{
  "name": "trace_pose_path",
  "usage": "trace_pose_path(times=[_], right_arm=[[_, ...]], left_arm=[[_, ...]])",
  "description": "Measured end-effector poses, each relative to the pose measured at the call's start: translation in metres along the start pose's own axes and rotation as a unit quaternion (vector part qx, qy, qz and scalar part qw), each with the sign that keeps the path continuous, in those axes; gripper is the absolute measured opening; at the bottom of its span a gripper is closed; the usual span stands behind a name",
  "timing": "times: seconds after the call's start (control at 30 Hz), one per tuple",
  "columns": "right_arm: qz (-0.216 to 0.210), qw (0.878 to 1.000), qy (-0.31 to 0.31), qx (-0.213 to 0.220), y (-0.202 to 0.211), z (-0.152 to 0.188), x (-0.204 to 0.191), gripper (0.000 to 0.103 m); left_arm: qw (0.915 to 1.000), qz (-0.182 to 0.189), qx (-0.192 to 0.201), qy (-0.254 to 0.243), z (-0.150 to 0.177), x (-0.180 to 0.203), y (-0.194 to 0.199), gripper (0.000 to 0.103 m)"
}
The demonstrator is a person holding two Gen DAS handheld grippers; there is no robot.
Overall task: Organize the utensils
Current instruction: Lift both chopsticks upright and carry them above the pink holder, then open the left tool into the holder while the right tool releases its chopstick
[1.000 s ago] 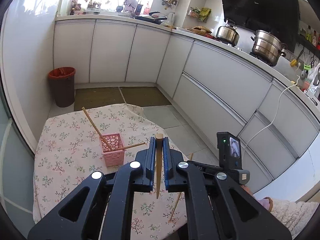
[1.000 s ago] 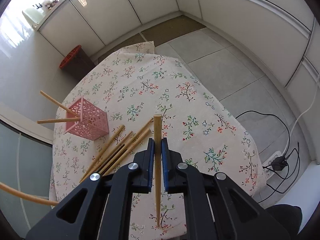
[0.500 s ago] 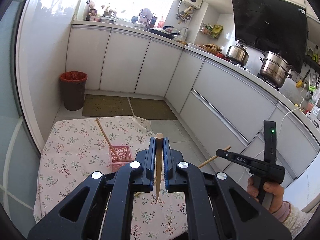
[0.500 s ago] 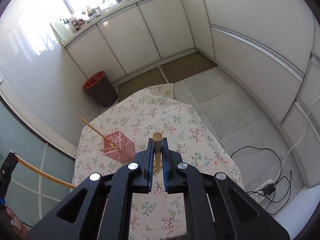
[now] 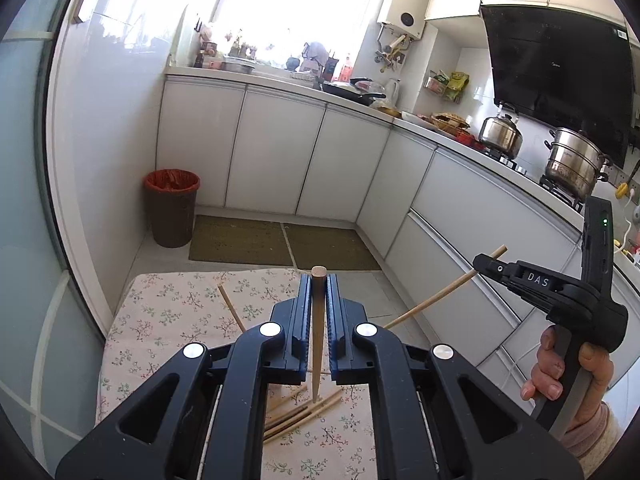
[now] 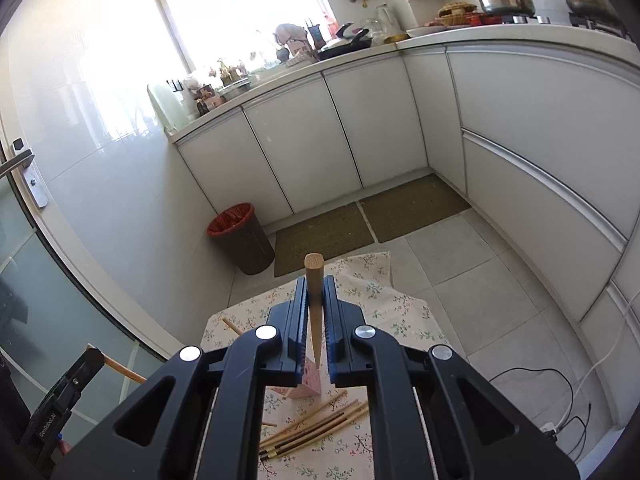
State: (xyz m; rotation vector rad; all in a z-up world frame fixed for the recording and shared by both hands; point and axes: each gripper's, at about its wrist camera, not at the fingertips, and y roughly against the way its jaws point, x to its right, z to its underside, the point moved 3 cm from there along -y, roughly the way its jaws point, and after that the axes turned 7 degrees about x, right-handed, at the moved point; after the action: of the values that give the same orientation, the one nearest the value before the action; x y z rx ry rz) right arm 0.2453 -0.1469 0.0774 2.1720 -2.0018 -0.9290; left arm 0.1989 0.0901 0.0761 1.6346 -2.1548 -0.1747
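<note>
My left gripper [image 5: 319, 280] is shut on a wooden chopstick [image 5: 317, 332], held high above the floral table [image 5: 160, 320]. My right gripper [image 6: 314, 280] is shut on another chopstick [image 6: 315, 300]; it also shows at the right of the left wrist view [image 5: 486, 262], raised, with its chopstick [image 5: 436, 298] slanting down. The pink basket [image 6: 310, 380] sits on the table, mostly hidden behind my right gripper, with a chopstick [image 5: 232, 308] leaning out of it. Several loose chopsticks [image 6: 316, 428] lie on the cloth in front of the basket.
White kitchen cabinets [image 5: 280, 152] run along the back and right. A bin with a red liner [image 5: 172, 204] stands on the floor by the wall, beside brown mats [image 5: 280, 244]. Pots [image 5: 572, 160] sit on the stove. Cables [image 6: 560, 392] lie on the floor at right.
Both grippers have risen and tilted up from the table, each still holding its chopstick. The views now take in the cabinets and window instead of the tabletop.
</note>
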Motion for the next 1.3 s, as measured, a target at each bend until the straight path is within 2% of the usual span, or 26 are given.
trace_pose_path(times=[0.4,0.73,0.87,0.93,1.17,1.3], right_arm=[[-0.053,0.998,-0.007,-0.01,-0.043,-0.003,-0.03,0.008],[-0.054,0.998,0.001,-0.024,-0.09,0.015,-0.031,0.008],[-0.051,0.998,0.008,-0.035,-0.107,0.026,-0.032,0.008],[-0.049,0.998,0.015,-0.036,-0.112,0.03,-0.033,0.008],[-0.047,0.998,0.035,-0.04,-0.128,0.04,-0.044,0.008],[-0.043,0.997,0.042,-0.05,-0.141,0.051,-0.05,0.008]], left_arm=[[0.9974,-0.071,0.011,0.0,-0.01,-0.018,-0.039,0.007],[0.994,-0.106,-0.014,0.024,0.013,-0.046,-0.084,0.007],[0.9949,-0.096,-0.025,0.021,0.028,-0.048,-0.099,0.01],[0.9954,-0.087,-0.024,0.033,0.032,-0.05,-0.098,0.016],[0.9936,-0.083,0.018,0.075,0.012,-0.064,-0.074,0.022],[0.9919,-0.089,0.025,0.087,0.007,-0.072,-0.067,0.026]])
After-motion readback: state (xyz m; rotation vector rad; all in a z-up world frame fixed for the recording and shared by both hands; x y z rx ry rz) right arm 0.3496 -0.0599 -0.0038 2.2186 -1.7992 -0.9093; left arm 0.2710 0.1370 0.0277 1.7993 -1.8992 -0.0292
